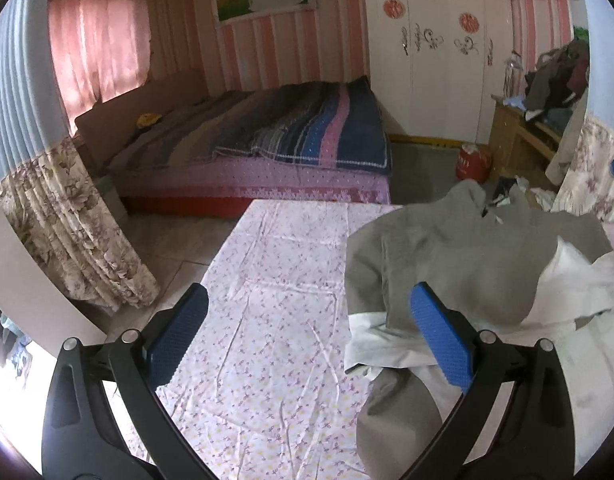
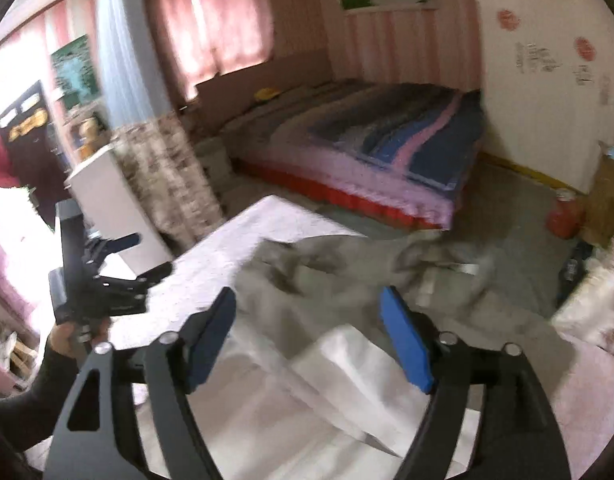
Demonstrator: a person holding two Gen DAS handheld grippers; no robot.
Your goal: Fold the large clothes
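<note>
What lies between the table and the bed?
Only bare grey floor separates the floral-covered table from the bed, seen in the left wrist view.

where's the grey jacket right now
The grey jacket with white lining lies crumpled on the right side of the floral-sheeted table in the left wrist view, with the striped bed beyond it.

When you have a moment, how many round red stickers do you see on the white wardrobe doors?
2: one red sticker on an upper door left of centre, another lower to its right. The wardrobe is cropped, so others may be hidden.
</note>
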